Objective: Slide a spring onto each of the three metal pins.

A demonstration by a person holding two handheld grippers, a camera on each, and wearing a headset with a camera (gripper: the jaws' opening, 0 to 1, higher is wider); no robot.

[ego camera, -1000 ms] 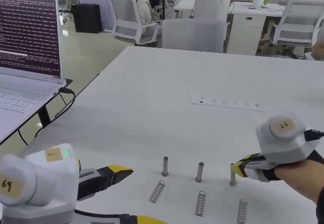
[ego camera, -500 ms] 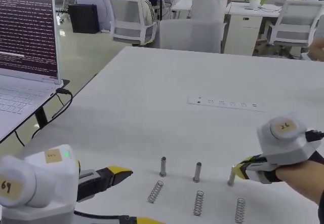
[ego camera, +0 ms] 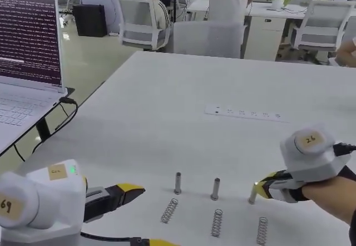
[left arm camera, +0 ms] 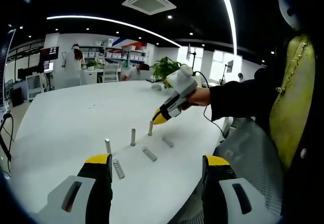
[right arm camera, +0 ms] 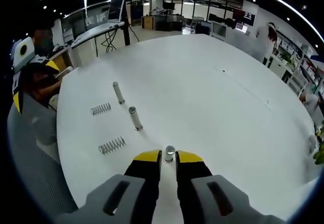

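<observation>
Three metal pins stand in a row near the table's front: the left pin (ego camera: pixel 178 182), the middle pin (ego camera: pixel 215 188) and the right pin (ego camera: pixel 253 193). A spring lies in front of each: left spring (ego camera: pixel 169 210), middle spring (ego camera: pixel 217 222), right spring (ego camera: pixel 261 230). My right gripper (ego camera: pixel 260 189) is shut on the right pin (right arm camera: pixel 169 153), whose top shows between the yellow fingertips. My left gripper (left arm camera: pixel 158 161) stands wide open with nothing in it, short of the left spring (left arm camera: pixel 118 169); its upper fingertip (ego camera: pixel 130 189) points toward the left pin.
An open laptop (ego camera: pixel 28 45) sits on a stand at the left, with a cable hanging down. A white power strip (ego camera: pixel 242 113) lies mid-table behind the pins. Office chairs and people are beyond the far edge of the table (ego camera: pixel 167 90).
The head camera has drifted, so the picture has shifted a little. My right gripper stays on the right pin, and my left gripper has kept its place, still open.
</observation>
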